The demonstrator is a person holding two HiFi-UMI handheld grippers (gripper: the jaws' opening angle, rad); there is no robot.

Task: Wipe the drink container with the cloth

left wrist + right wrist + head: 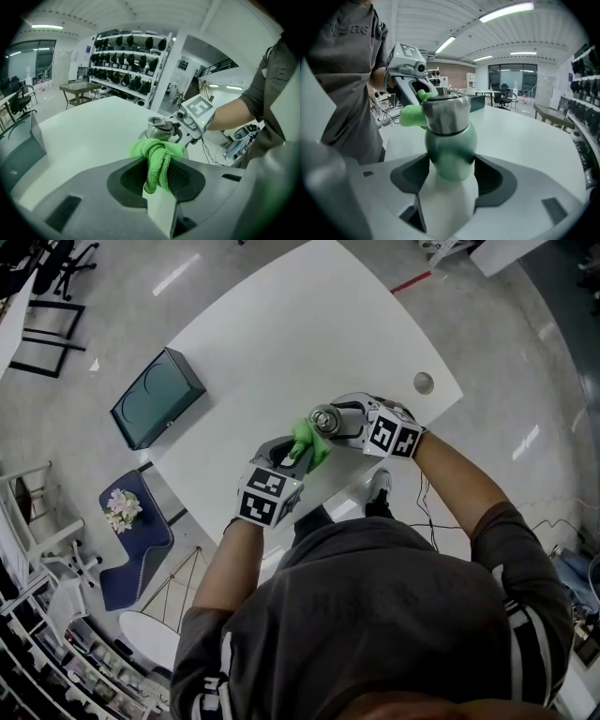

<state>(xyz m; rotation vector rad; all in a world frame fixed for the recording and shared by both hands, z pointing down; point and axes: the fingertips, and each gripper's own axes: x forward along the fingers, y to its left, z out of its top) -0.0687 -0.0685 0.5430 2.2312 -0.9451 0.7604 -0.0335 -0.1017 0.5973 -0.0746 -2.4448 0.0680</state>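
Observation:
The drink container is a pale green bottle with a steel cap. My right gripper is shut on its green body and holds it over the white table. A bright green cloth is pinched in my left gripper, which is shut on it. The cloth presses against the container's side just below the cap. In the right gripper view the cloth shows behind the bottle at the left.
A dark teal box lies on the table's left edge. A small round grey cap sits near the table's right edge. On the floor left of the table are a blue chair with flowers and shelving.

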